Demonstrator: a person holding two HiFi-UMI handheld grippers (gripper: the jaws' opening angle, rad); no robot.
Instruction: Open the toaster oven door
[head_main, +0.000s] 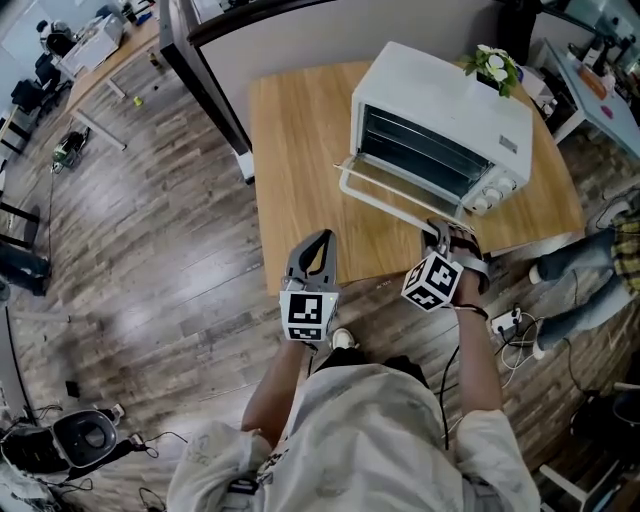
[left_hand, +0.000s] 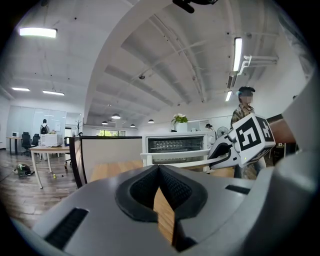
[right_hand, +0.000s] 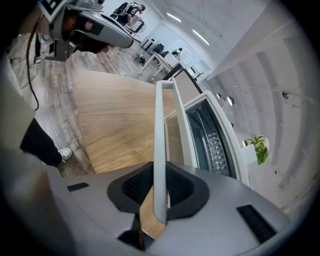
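Observation:
A white toaster oven (head_main: 440, 110) stands at the back right of the wooden table (head_main: 300, 150). Its glass door (head_main: 395, 190) hangs partly lowered, and the white bar handle (head_main: 385, 203) points toward me. My right gripper (head_main: 440, 232) is shut on the right end of that handle; in the right gripper view the handle (right_hand: 160, 145) runs straight between the pads (right_hand: 177, 187). My left gripper (head_main: 318, 240) hovers at the table's front edge, shut and holding nothing. The left gripper view looks level across the table at the oven (left_hand: 175, 145) and its handle (left_hand: 175, 162).
A small potted plant (head_main: 495, 65) sits on the oven's top. A dark divider panel (head_main: 210, 80) borders the table's back and left. A person's legs (head_main: 590, 260) are at the right, with cables and a power strip (head_main: 505, 322) on the wooden floor.

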